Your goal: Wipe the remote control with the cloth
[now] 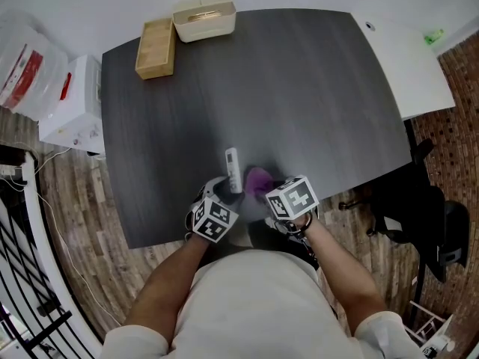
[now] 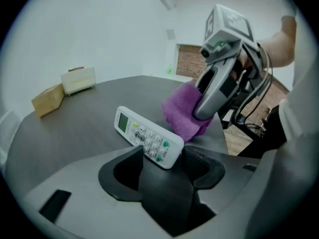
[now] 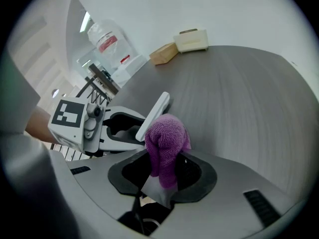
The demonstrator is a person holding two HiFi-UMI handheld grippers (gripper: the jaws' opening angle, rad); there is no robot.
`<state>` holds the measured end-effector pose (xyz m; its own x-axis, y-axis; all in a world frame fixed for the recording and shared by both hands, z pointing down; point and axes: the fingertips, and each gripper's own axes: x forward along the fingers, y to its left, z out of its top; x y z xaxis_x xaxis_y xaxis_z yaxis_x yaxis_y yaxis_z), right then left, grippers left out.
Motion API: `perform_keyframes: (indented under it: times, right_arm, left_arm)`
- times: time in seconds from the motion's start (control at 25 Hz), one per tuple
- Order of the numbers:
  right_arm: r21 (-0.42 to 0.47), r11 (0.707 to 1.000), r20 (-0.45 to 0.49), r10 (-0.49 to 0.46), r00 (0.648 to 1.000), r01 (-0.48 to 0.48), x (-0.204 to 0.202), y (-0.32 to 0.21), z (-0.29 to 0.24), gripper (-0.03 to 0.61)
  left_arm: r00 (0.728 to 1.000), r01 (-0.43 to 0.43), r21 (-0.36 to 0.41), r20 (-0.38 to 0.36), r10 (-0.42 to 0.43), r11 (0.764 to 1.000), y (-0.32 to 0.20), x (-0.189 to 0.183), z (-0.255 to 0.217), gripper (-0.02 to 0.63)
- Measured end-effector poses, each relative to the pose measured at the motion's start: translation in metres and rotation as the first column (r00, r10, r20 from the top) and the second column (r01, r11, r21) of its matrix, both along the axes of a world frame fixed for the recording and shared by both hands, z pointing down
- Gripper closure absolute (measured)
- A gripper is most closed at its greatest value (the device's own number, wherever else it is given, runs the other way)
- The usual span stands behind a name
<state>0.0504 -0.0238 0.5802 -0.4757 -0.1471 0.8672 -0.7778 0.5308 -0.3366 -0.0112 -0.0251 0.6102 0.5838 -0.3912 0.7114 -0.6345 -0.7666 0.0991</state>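
A white remote control [image 1: 233,169] lies near the front edge of the dark table [image 1: 314,88]. My left gripper [image 1: 223,190] is shut on its near end. In the left gripper view the remote [image 2: 147,136] points away with its buttons up, its near end gripped between the jaws [image 2: 164,159]. My right gripper [image 1: 265,191] is shut on a bunched purple cloth [image 1: 260,179] just right of the remote. In the right gripper view the cloth [image 3: 167,141] stands up from the jaws [image 3: 162,172] beside the tilted remote [image 3: 153,109]. Whether the cloth touches the remote I cannot tell.
A wooden box [image 1: 156,47] and a cream-white tray [image 1: 203,17] stand at the table's far left corner. A white table [image 1: 408,58] adjoins on the right, with a black chair [image 1: 426,215] below it. A white box [image 1: 71,99] and a plastic bag sit left of the table.
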Motion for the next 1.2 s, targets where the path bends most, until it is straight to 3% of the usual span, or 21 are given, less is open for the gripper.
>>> perform_keyframes:
  times: [0.24, 0.32, 0.4, 0.48, 0.64, 0.8, 0.88, 0.96, 1.08, 1.2]
  right_arm:
    - [0.047, 0.983, -0.035, -0.177, 0.984, 0.179, -0.036, 0.002, 0.001, 0.454]
    - [0.063, 0.974, -0.059, -0.212, 0.976, 0.216, -0.036, 0.002, 0.000, 0.454]
    - [0.093, 0.966, -0.098, -0.234, 0.967, 0.243, -0.032, -0.002, -0.004, 0.454]
    - [0.132, 0.948, -0.140, -0.272, 0.952, 0.290, -0.031, -0.006, -0.015, 0.454]
    - [0.161, 0.877, -0.183, -0.423, 0.887, 0.452, -0.050, 0.002, -0.036, 0.454]
    - [0.129, 0.749, -0.232, -0.615, 0.754, 0.650, -0.079, 0.014, -0.039, 0.454]
    - [0.089, 0.711, -0.258, -0.660, 0.705, 0.698, -0.087, 0.010, -0.030, 0.454]
    - [0.058, 0.721, -0.277, -0.653, 0.705, 0.690, -0.087, -0.003, -0.019, 0.454]
    - [0.046, 0.784, -0.273, -0.586, 0.763, 0.619, -0.080, -0.027, -0.017, 0.454]
    - [0.054, 0.826, -0.301, -0.522, 0.798, 0.561, -0.070, -0.054, -0.015, 0.454]
  left_arm:
    - [0.991, 0.066, -0.045, -0.111, -0.071, 0.997, 0.005, -0.010, -0.004, 0.401]
    - [0.989, 0.084, -0.056, -0.115, -0.090, 0.995, 0.006, -0.016, -0.004, 0.417]
    - [0.989, 0.097, -0.059, -0.106, -0.103, 0.994, 0.007, -0.022, -0.004, 0.508]
    - [0.990, 0.093, -0.061, -0.102, -0.099, 0.994, 0.008, -0.025, -0.003, 0.511]
    - [0.991, 0.078, -0.070, -0.104, -0.085, 0.994, 0.009, -0.025, -0.002, 0.512]
    - [0.997, 0.054, -0.068, -0.056, -0.058, 0.996, 0.010, -0.024, -0.003, 0.513]
    - [0.999, 0.038, -0.058, -0.021, -0.039, 0.998, 0.010, -0.022, -0.003, 0.514]
    - [0.999, 0.032, -0.057, 0.000, -0.032, 0.998, 0.010, -0.021, -0.004, 0.515]
    - [0.999, 0.033, -0.066, 0.007, -0.032, 0.997, 0.010, -0.019, -0.004, 0.517]
    - [1.000, 0.026, -0.066, 0.013, -0.025, 0.997, 0.010, -0.020, -0.004, 0.517]
